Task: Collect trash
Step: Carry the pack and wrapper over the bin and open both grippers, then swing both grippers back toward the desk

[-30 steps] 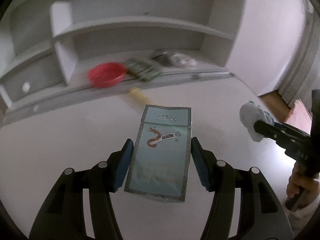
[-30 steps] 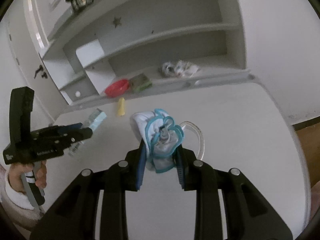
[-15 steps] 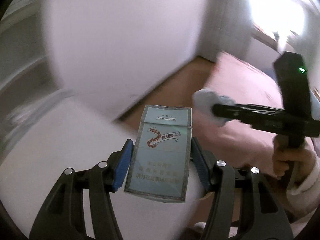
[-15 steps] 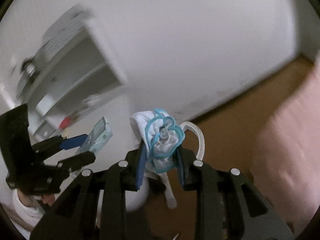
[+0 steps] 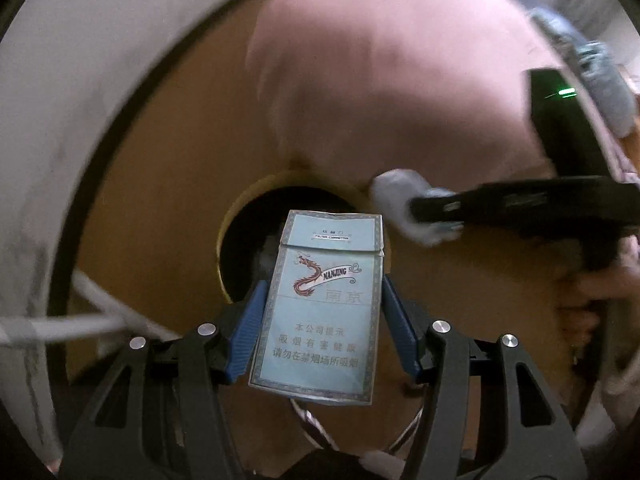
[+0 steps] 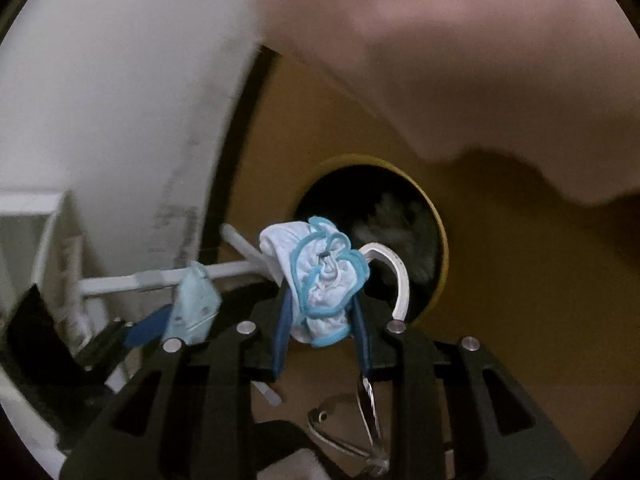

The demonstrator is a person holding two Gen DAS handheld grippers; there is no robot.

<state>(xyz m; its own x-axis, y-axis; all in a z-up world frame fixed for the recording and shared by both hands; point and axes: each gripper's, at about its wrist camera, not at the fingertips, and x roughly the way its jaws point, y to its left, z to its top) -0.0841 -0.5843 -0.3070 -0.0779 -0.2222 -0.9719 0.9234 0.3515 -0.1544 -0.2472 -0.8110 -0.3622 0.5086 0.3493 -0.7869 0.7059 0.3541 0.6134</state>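
Observation:
My left gripper [image 5: 322, 300] is shut on a pale blue cigarette pack [image 5: 320, 304] printed with a red dragon; its blue pads press the pack's two sides. Just beyond the pack lies the round dark mouth of a yellow-rimmed trash bin [image 5: 240, 240] on the floor. My right gripper [image 6: 322, 304] is shut on a crumpled white face mask with blue edging [image 6: 316, 276], whose white ear loop [image 6: 396, 280] hangs over the bin's opening [image 6: 440, 248]. In the left wrist view the right gripper [image 5: 424, 210] and mask [image 5: 396, 196] come in from the right, beside the bin. The pack [image 6: 194, 308] shows at the lower left of the right wrist view.
White crumpled trash [image 6: 392, 216] lies inside the dark bin. A white wall or furniture side [image 5: 60, 120] curves along the left, with a white bar [image 5: 60, 326] low beside it. Pink bedding [image 5: 380, 72] fills the top. The floor [image 5: 168, 168] is brown wood.
Both grippers have swung away from the white desk and shelves and come down toward the floor. They now hang over the trash bin, still shut on the pack and the mask.

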